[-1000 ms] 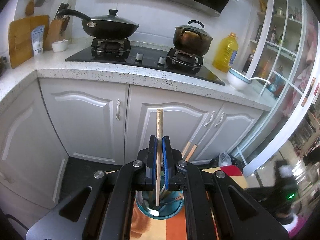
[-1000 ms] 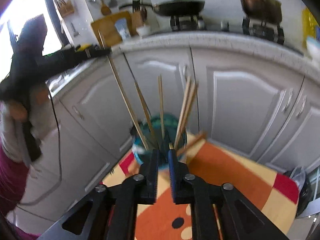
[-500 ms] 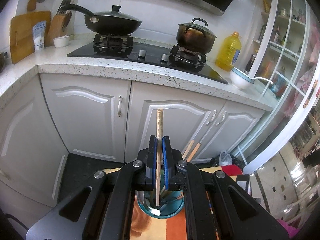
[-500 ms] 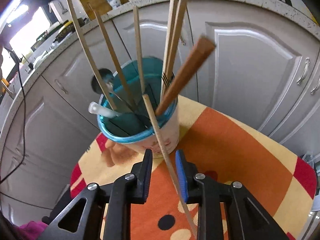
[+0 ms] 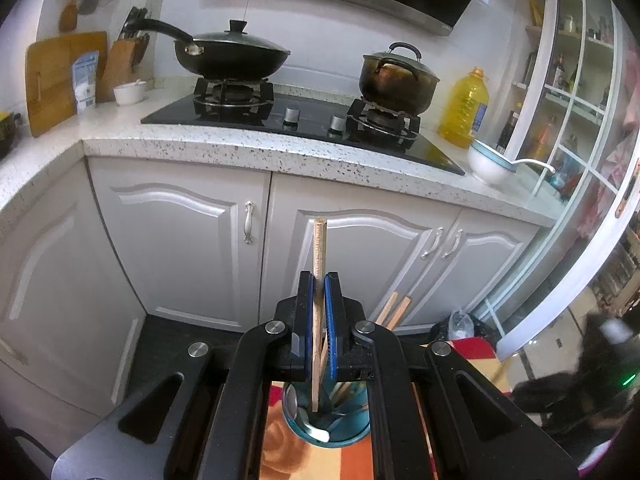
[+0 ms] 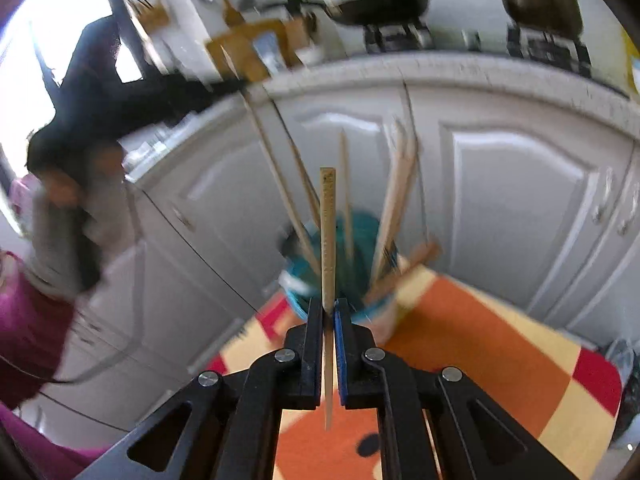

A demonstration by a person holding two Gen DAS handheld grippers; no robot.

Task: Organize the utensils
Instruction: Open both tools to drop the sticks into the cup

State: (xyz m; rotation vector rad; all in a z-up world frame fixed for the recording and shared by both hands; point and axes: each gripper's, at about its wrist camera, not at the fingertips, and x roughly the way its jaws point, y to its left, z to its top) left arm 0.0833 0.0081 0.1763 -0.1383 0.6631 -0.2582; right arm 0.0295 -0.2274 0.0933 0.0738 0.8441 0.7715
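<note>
Two chopsticks were in hand at this moment, one per gripper. In the left wrist view we saw the left gripper (image 5: 319, 280) with its fingers closed on a pale wooden chopstick (image 5: 319, 252), which stood nearly upright between the blue pads, its square top above the fingertips and its lower end hanging over the teal utensil cup (image 5: 352, 434). The cup sat below the gripper on an orange and cream patterned table (image 5: 280, 452); a metal spoon (image 5: 291, 400) and a white spoon (image 5: 316, 432) lay inside it, and two more wooden sticks (image 5: 394, 310) leaned out to the right of the fingers. In the right wrist view we noted that the right gripper (image 6: 329, 308) had just been closing its fingers and now clamped a second chopstick (image 6: 328, 232); this one also stood close to upright, passing down between the pads with its tapered end showing below them over the table (image 6: 480, 344). Behind it the teal cup (image 6: 364, 224) appeared blurred, with several chopsticks (image 6: 394, 200) fanning upward from it. A person's dark sleeve (image 6: 104, 92) filled the left of that view. White cabinet doors (image 5: 188, 248) and a speckled counter (image 5: 248, 146) carrying a wok (image 5: 232, 54) and a pot (image 5: 394, 82) formed the background.
</note>
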